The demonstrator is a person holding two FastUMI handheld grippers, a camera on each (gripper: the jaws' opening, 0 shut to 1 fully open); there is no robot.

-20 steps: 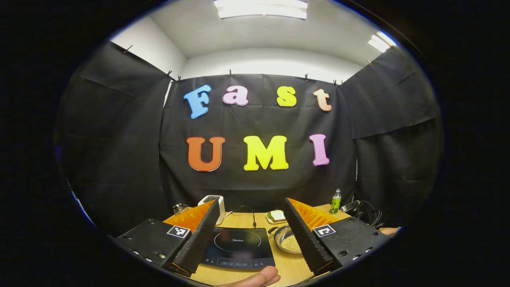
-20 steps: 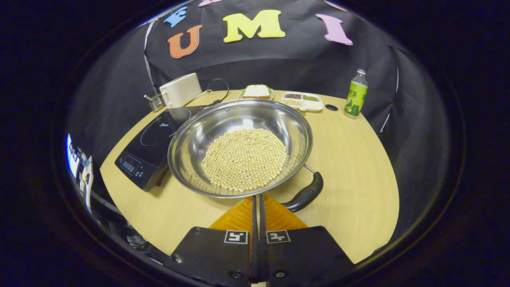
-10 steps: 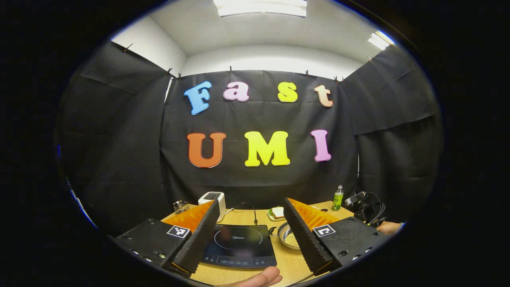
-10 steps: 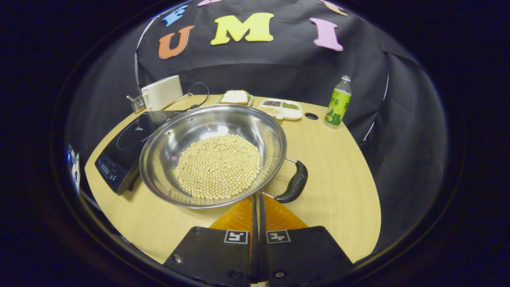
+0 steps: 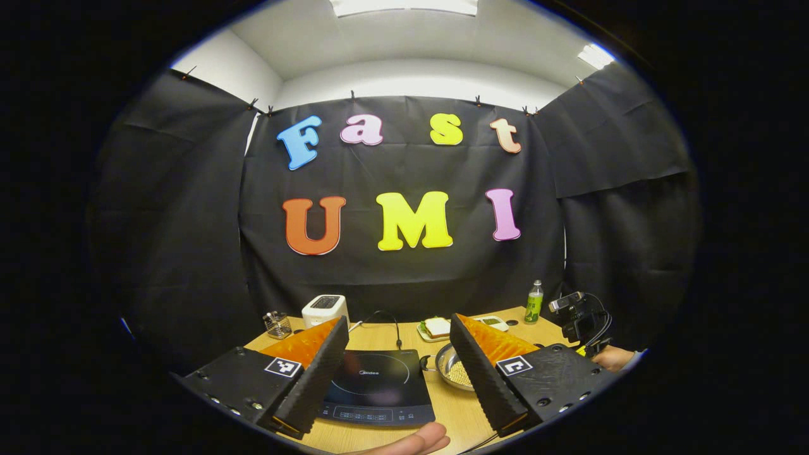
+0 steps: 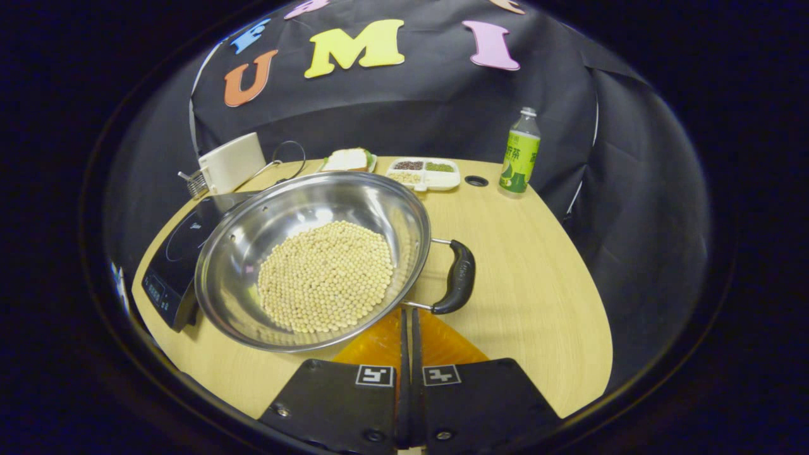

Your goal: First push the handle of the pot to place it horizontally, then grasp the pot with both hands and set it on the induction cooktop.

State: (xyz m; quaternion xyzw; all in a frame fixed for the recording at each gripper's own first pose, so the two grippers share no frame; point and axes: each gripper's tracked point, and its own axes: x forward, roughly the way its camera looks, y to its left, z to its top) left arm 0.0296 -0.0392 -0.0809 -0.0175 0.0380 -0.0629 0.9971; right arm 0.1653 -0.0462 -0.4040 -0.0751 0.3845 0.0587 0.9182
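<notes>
The shiny pot (image 6: 310,253) full of soybeans (image 6: 325,275) sat on the wooden worktop (image 6: 537,284). Its black handle (image 6: 458,278) stuck out at 3 o'clock. The induction cooktop (image 6: 170,265) lay just beside the pot at 9 o'clock. The right gripper (image 6: 407,316) was clenched tight, holding nothing. The left gripper (image 5: 398,341) was released wide.

We see black cloth walls (image 5: 183,240), a white ceiling (image 5: 404,44) with bright lights (image 5: 594,55), and a round wooden table (image 6: 537,284).

Closed right tool (image 6: 407,313) sits just beside pot (image 6: 303,253) handle (image 6: 460,278).
</notes>
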